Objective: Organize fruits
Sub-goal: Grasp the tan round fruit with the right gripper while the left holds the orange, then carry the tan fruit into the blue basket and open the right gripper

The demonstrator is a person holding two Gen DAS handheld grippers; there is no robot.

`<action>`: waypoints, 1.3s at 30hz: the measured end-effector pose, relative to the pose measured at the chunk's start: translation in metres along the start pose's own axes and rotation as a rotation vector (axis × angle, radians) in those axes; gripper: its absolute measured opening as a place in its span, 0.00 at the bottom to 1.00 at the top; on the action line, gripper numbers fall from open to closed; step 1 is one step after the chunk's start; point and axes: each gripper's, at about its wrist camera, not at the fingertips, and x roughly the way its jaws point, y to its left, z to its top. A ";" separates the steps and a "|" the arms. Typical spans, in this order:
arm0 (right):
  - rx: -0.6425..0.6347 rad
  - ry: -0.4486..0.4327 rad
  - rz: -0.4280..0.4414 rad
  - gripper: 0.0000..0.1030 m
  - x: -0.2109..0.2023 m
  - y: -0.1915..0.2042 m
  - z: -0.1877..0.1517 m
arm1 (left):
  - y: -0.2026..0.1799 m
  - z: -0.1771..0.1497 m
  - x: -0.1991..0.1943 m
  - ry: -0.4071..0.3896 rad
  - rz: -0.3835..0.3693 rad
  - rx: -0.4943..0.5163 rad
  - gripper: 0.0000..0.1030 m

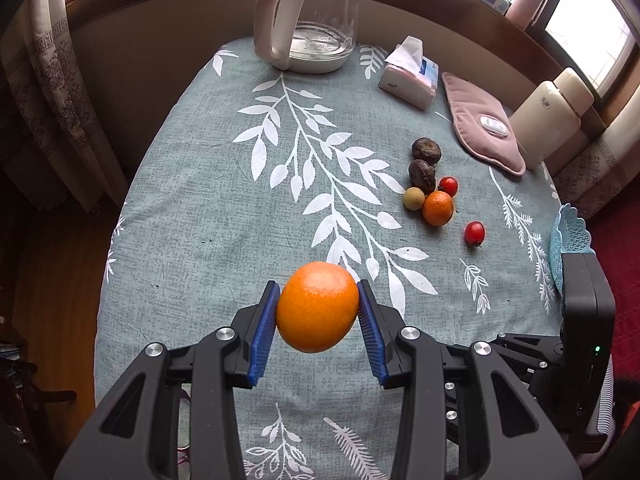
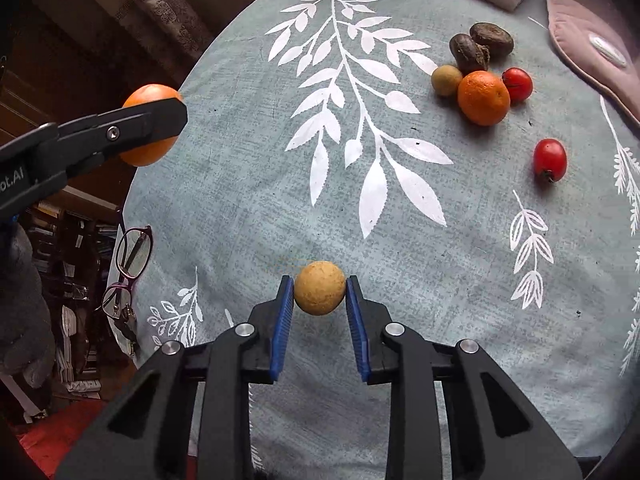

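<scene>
My left gripper is shut on a large orange and holds it above the table; it also shows at the left of the right wrist view. My right gripper is shut on a small tan round fruit above the cloth. On the table lie a smaller orange, a tan fruit, two dark brown fruits and two red fruits. The same cluster shows at the right of the left wrist view.
A glass kettle, a tissue pack, a pink pad and a white bottle stand at the back. A light blue basket sits at the right edge. Glasses lie at the left table edge.
</scene>
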 end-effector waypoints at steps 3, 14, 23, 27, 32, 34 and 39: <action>0.038 -0.033 -0.013 0.27 -0.016 -0.018 -0.003 | -0.013 0.000 -0.001 -0.005 -0.007 0.018 0.38; 0.196 -0.158 -0.052 0.27 -0.081 -0.088 -0.034 | -0.070 -0.006 -0.005 -0.007 -0.028 0.090 0.39; 0.304 -0.252 -0.082 0.27 -0.132 -0.142 -0.069 | -0.120 -0.012 -0.009 -0.017 -0.047 0.149 0.39; 0.351 -0.288 -0.103 0.27 -0.150 -0.168 -0.082 | -0.141 -0.013 -0.009 -0.024 -0.051 0.166 0.39; 0.403 -0.323 -0.128 0.27 -0.169 -0.200 -0.096 | -0.164 -0.018 -0.007 -0.022 -0.053 0.182 0.38; 0.421 -0.334 -0.140 0.27 -0.175 -0.213 -0.102 | -0.172 -0.020 -0.005 -0.020 -0.054 0.186 0.39; 0.468 -0.348 -0.169 0.27 -0.186 -0.242 -0.116 | -0.190 -0.023 -0.001 -0.017 -0.056 0.197 0.39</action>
